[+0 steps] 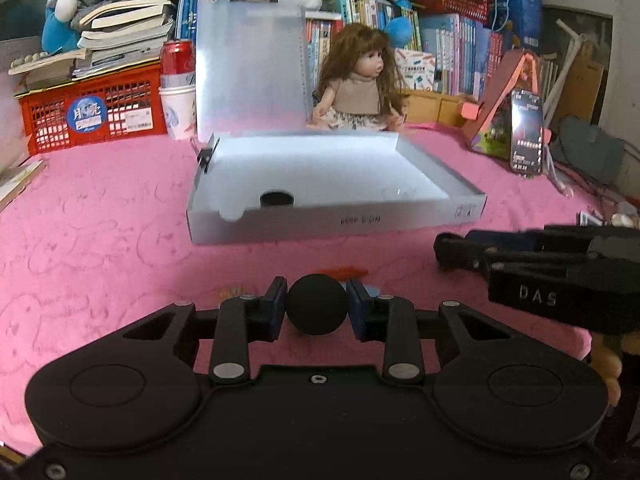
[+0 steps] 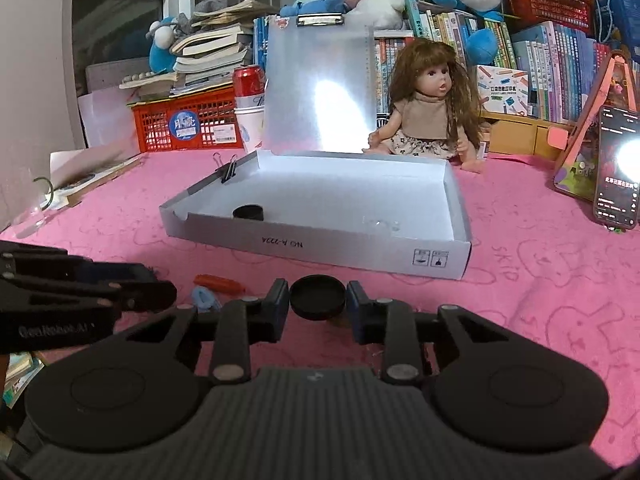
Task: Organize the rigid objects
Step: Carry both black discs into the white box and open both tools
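Presently, at lower centre of each wrist view, my left gripper (image 1: 317, 304) is clamped on a black ball (image 1: 317, 305) and my right gripper (image 2: 318, 300) on a black round lid (image 2: 318, 297), both before the open white box (image 2: 320, 240).

We took the open box (image 2: 320, 240) on the cloth-covered table (image 2: 540, 280) as our landmark. Inside it, near its front-left corner, sat a small round container (image 2: 248, 212). A binder clip (image 2: 226, 168) was clipped on its left wall. A doll (image 2: 428, 112) sat behind its right rear corner, a crate (image 2: 188, 126) and a can (image 2: 249, 80) behind its left. A phone (image 2: 618, 168) stood to its right. Before it we held a ball (image 1: 317, 305) and a round lid (image 2: 318, 297).
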A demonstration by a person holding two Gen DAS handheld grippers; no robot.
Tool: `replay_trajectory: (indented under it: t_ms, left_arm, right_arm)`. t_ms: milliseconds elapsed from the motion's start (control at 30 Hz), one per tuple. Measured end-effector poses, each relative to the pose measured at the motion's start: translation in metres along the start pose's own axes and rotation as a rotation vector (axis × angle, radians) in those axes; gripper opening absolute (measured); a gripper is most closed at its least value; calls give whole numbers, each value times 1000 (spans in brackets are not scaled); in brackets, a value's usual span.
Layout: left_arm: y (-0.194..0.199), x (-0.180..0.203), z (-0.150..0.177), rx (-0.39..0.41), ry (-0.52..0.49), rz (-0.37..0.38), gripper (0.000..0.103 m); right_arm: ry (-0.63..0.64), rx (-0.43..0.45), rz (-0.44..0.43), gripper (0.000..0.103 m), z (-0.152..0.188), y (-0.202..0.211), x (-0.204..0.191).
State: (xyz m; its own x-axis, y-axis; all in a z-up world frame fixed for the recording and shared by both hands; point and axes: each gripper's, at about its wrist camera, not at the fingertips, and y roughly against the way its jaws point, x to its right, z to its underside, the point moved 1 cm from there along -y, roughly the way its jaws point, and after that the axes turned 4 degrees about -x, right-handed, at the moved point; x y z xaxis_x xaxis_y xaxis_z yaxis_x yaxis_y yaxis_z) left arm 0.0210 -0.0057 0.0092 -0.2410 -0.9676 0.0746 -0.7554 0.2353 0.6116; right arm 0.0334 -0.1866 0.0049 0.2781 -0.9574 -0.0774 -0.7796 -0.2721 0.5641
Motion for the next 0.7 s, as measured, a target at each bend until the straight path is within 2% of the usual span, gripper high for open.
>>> replay_trajectory:
  t_ms: [167, 333, 533, 700]
  left_arm:
    - [-9, -22, -46, -11, 84, 54, 31]
    - [-30, -30, -91, -14, 74, 22, 31]
    - [-83, -37, -140, -112, 127, 30, 31]
    - [-128, -42, -159, -161, 146, -11, 31]
  right_arm:
    - [-34, 0, -1, 36, -23, -3, 11]
    - [-99, -39, 1, 36, -62, -22, 34]
    - [-217, -154, -2, 36, -108, -64, 68]
    - [-254, -217, 10, 36, -125, -102, 80]
